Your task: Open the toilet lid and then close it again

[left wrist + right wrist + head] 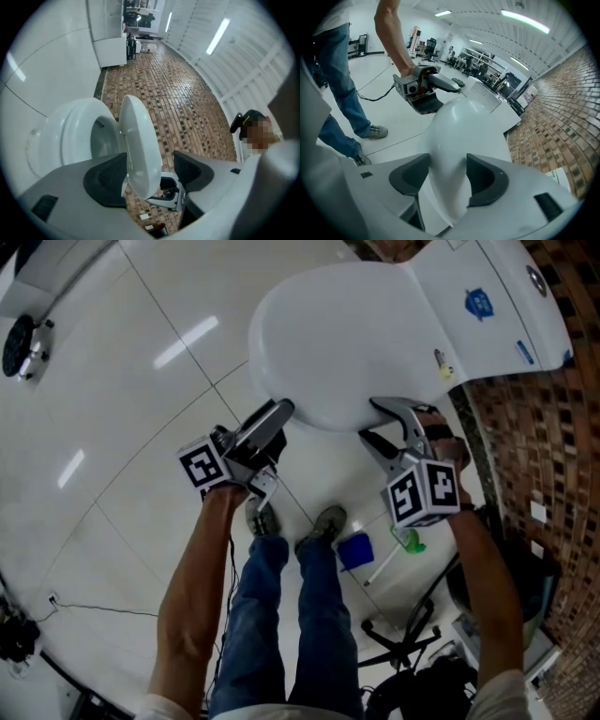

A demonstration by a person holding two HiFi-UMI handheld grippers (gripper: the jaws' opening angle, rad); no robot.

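The white toilet lid [347, 334] is lifted partway off the seat [77, 136], and the bowl opening shows beneath it in the left gripper view. My right gripper [386, 423] is at the lid's front right edge. In the right gripper view both pads press on the lid [454, 126], so my right gripper [449, 180] is shut on it. My left gripper [277, 423] is at the front left edge. It stands open, with the lid's rim [138, 140] between the jaws, against one pad and apart from the other.
The tank [487, 296] stands behind the lid against a brick wall [553, 427]. The person's shoes [328, 521] are just in front of the bowl. A blue item [354, 549], a green one [408, 540] and a black stand [403, 643] lie on the tiled floor.
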